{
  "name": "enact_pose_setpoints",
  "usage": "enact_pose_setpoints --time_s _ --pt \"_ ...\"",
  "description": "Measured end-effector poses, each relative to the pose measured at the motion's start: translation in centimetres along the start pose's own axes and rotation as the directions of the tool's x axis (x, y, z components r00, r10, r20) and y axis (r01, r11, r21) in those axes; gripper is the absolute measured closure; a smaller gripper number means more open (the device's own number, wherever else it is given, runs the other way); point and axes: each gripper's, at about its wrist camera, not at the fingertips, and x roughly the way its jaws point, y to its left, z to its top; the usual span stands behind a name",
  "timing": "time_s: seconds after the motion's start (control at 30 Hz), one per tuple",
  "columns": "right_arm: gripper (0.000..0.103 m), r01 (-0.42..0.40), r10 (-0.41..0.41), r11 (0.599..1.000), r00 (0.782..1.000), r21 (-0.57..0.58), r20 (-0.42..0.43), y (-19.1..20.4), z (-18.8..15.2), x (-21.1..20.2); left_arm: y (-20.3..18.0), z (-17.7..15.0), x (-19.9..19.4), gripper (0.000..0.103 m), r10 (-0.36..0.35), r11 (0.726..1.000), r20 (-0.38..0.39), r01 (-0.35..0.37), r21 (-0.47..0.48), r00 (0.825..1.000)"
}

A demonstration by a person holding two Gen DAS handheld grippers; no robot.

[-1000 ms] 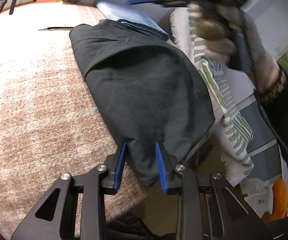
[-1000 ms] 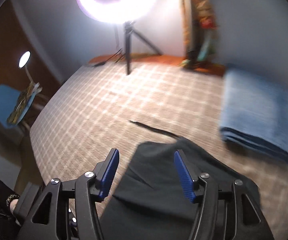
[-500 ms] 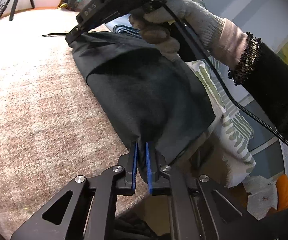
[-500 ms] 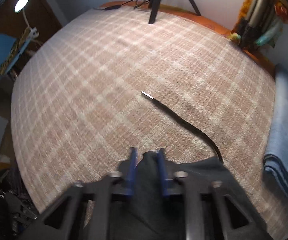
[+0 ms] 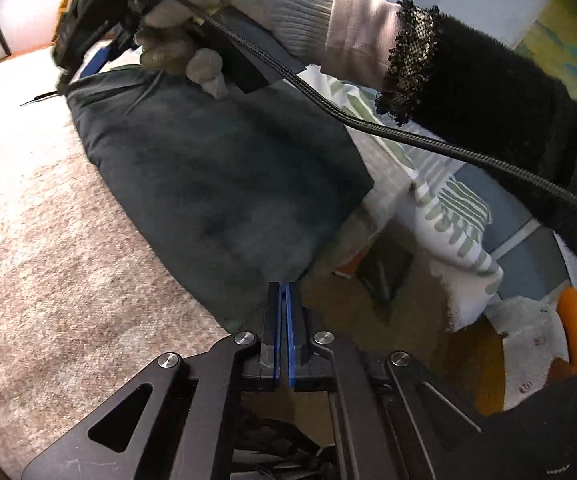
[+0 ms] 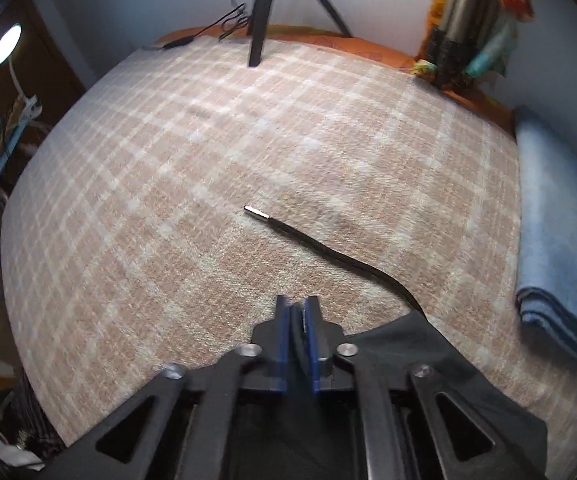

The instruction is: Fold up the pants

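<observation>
Dark pants (image 5: 224, 184) lie along bed's near edge, long axis running gripper to gripper. Left gripper (image 5: 282, 308) clamped on near end; right gripper (image 6: 298, 320) jaws just reopening slightly, cloth pinched between, at far end by drawstring (image 6: 328, 248). Both equally placed to lift.

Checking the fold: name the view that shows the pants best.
Left wrist view: most of the dark pants show there, spread on the blanket. The right wrist view shows only the near end and drawstring.
</observation>
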Motion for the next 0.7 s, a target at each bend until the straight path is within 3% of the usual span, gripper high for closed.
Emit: enact_pose_setpoints --time_s 0.03,0.13,0.17,0.3,0.37,0.47,0.53,0.63,0.7 --pt "0.063 -0.009 0.008 1.0 1.0 0.014 0.024 -0.5 0.1 -0.6 0.2 0.1 -0.4 0.103 0.005 1.0 0.004 -0.005 0.0 1.0" --pt "0.062 -0.024 0.019 0.998 0.995 0.058 0.098 -1.7 -0.4 -3.3 1.1 0.6 -1.4 0.1 -0.001 0.999 0.002 0.001 -0.032 1.0" --pt "0.061 -0.034 0.025 0.996 0.993 0.08 0.119 -2.2 -0.6 -4.3 1.4 0.8 -1.8 0.096 0.01 0.999 0.004 -0.01 -0.042 1.0" --pt "0.04 -0.059 0.022 0.986 0.973 0.154 0.231 -4.7 -3.4 -9.3 3.3 1.7 -3.1 0.085 0.04 0.996 0.019 -0.039 -0.078 0.999" --pt "0.035 -0.062 0.007 0.979 0.963 0.194 0.269 -6.0 -5.2 -11.2 4.4 2.4 -3.5 0.073 0.064 0.993 0.026 -0.061 -0.105 0.998" --pt "0.024 -0.052 -0.028 0.965 0.955 0.257 0.296 -8.1 -8.6 -13.4 6.6 4.0 -3.6 0.052 0.076 0.983 0.03 -0.07 -0.171 0.997" --pt "0.014 -0.033 -0.062 0.953 0.951 0.3 0.301 -10.0 -11.1 -14.6 7.6 4.9 -3.3 0.048 0.073 0.978 0.019 -0.068 -0.197 0.997" --pt "0.012 -0.003 -0.103 0.929 0.959 0.37 0.265 -12.9 -14.7 -15.3 9.2 6.4 -2.7 0.048 0.077 0.969 0.005 -0.073 -0.234 0.997" --pt "0.009 -0.042 -0.068 0.903 0.969 0.428 0.239 -15.1 -16.8 -15.2 10.2 7.3 -1.9 0.048 0.075 0.959 -0.002 -0.073 -0.272 0.997"
